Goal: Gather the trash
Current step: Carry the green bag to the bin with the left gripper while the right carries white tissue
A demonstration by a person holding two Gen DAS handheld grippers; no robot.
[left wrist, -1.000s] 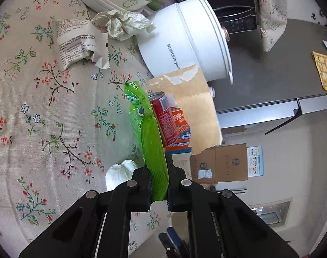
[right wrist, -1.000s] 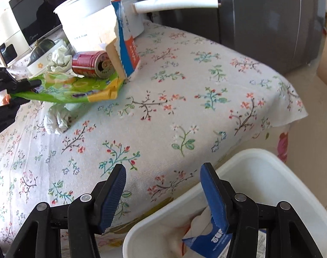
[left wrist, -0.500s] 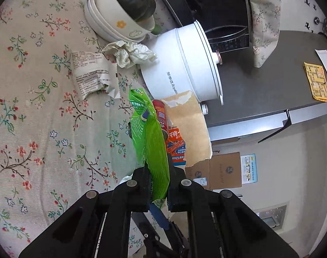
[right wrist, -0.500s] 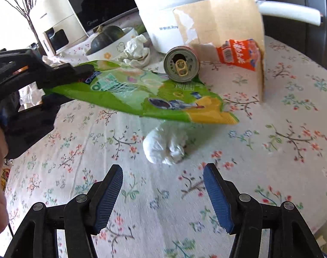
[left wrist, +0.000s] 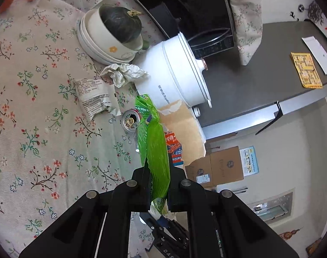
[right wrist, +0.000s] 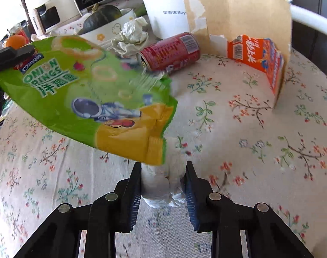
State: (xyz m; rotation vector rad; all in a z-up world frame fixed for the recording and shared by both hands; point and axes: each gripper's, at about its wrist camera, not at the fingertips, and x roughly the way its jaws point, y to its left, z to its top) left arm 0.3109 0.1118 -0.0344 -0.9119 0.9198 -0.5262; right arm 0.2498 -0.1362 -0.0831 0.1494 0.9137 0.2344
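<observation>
Left hand-held gripper (left wrist: 158, 185): jaws clamped on one end of the green onion-rings bag (left wrist: 154, 150), which hangs clear above the floral tabletop (left wrist: 45, 129). From the right wrist view the bag (right wrist: 92, 94) stretches out over the cloth.

Right hand-held gripper (right wrist: 163, 185): jaws apart, set either side of a white crumpled tissue wad (right wrist: 161, 185) lying on the tabletop; whether the pads press it I cannot tell.

Also on the tabletop: red can (right wrist: 172, 52) on its side, torn orange carton (right wrist: 258, 58), crumpled paper (right wrist: 132, 36), printed wrapper (left wrist: 94, 97), and a white pot (left wrist: 174, 75).
</observation>
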